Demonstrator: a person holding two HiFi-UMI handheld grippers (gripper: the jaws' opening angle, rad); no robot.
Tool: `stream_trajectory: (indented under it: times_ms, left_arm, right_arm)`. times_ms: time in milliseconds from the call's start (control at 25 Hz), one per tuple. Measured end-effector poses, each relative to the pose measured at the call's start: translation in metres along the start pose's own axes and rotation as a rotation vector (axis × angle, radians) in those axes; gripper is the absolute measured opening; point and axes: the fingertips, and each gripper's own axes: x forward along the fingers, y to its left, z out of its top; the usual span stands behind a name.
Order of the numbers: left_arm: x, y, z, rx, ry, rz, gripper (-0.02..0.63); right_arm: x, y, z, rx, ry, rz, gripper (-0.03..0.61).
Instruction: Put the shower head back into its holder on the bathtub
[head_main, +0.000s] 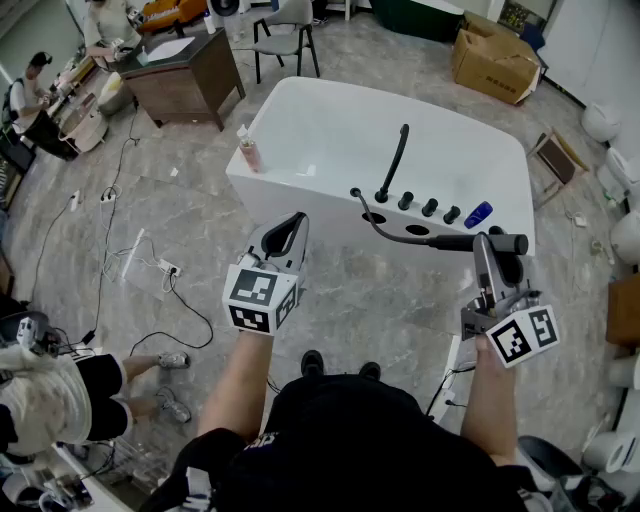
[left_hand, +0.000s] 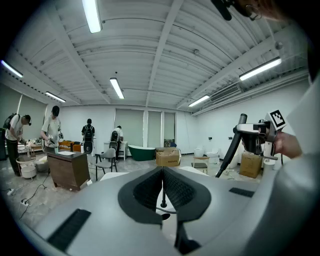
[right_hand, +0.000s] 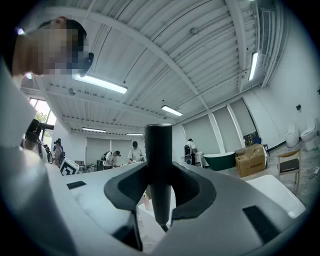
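Note:
My right gripper is shut on the black shower head handle, which it holds level just in front of the white bathtub. In the right gripper view the handle stands upright between the pads. A black hose curves from the handle to the tub's near rim. On that rim are a curved black spout, a row of black knobs and two dark round openings. My left gripper is shut and holds nothing, hovering in front of the tub's near edge; its pads meet.
A pink bottle stands on the tub's left corner and a blue bottle lies by the knobs. Cables and a power strip lie on the floor at left. A wooden desk, chair, cardboard box and several people are further off.

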Motion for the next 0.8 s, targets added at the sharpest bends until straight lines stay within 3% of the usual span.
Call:
stream_trajectory:
  times_ms: [480,800]
  left_arm:
    - [-0.008,0.044,-0.002,0.008,0.001,-0.049,0.018]
    - [0.003,0.066,-0.024,0.015,0.018,-0.103,0.018]
  right_arm:
    - [0.033,0.034,-0.004,0.043,-0.009,-0.052,0.147]
    - [0.059,0.055,-0.015,0.023,-0.015,-0.085,0.147]
